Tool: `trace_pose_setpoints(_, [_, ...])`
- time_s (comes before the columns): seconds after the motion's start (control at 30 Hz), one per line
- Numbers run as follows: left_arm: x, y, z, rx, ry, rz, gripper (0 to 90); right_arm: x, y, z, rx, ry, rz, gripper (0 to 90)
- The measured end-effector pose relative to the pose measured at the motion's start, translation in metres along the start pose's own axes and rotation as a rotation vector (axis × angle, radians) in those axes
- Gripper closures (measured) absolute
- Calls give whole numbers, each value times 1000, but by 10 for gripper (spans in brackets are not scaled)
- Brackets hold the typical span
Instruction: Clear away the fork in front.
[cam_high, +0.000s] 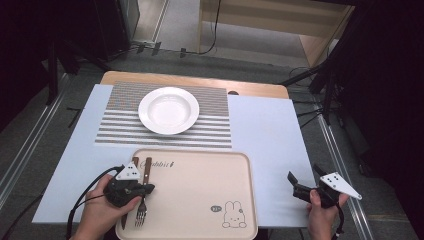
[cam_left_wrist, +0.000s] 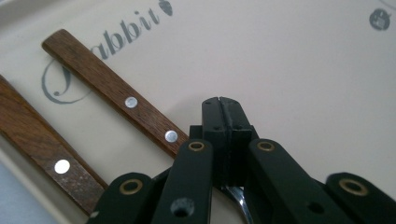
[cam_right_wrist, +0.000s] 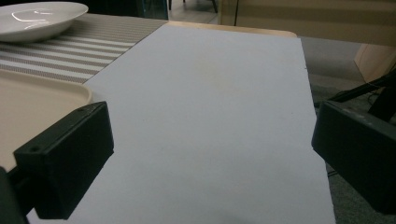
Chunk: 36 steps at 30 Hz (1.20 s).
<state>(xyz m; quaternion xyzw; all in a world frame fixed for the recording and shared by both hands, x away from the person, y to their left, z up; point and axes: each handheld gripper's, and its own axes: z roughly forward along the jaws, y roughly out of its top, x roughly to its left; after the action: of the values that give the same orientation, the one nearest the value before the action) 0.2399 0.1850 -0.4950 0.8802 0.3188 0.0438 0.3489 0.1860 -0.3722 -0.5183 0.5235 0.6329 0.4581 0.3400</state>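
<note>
A fork with a wooden handle (cam_high: 147, 169) (cam_left_wrist: 107, 84) lies on the left part of the beige tray (cam_high: 200, 200) (cam_left_wrist: 289, 70), tines toward the near edge. My left gripper (cam_high: 148, 188) (cam_left_wrist: 219, 100) sits low over the fork's neck. Its jaws are pressed together where the wood meets the metal. A knife (cam_high: 134, 162) (cam_left_wrist: 32, 135) with a matching wooden handle lies just left of the fork. My right gripper (cam_high: 303, 173) (cam_right_wrist: 212, 154) stands open above the bare blue table top (cam_right_wrist: 210, 93) at the near right, with nothing between its jaws.
A white plate (cam_high: 168, 110) (cam_right_wrist: 39, 16) rests on a striped placemat (cam_high: 120, 125) (cam_right_wrist: 70, 56) behind the tray. The tray's corner (cam_right_wrist: 37, 93) lies left of the right gripper. The table's right edge is close to the right hand.
</note>
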Motion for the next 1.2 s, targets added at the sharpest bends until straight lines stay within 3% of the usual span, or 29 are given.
trace_pose_setpoints(0.13, [4,1,-3,-41,-12,-33,878,0,0,0,0,3,-2,0])
trace_pose_setpoints(0.33, [8,5,-8,-131,-69,-73,742,1,0,0,0,5,-11,0])
trace_pose_setpoints(0.43, [8,8,-10,-155,-75,-78,621,1,0,0,-1,8,-13,0])
trace_pose_setpoints(0.47, [7,10,-11,-177,-56,-77,564,1,0,1,-1,9,-17,0])
trace_pose_setpoints(0.53, [7,12,-12,-187,-56,-79,531,1,0,1,-1,10,-15,0])
trace_pose_setpoints(0.57, [8,14,-13,-197,-63,-83,450,1,0,0,-2,11,-15,0])
trace_pose_setpoints(0.7, [12,16,-15,-221,-77,-107,341,1,0,1,-3,12,-19,0])
trace_pose_setpoints(0.77, [17,16,-16,-243,-96,-125,213,1,0,1,-1,14,-18,0])
trace_pose_setpoints(0.97, [24,18,-23,-291,-120,-146,0,2,0,1,0,16,-23,0])
trace_pose_setpoints(1.2, [33,20,-28,-322,-120,-166,0,2,0,2,1,16,-29,0])
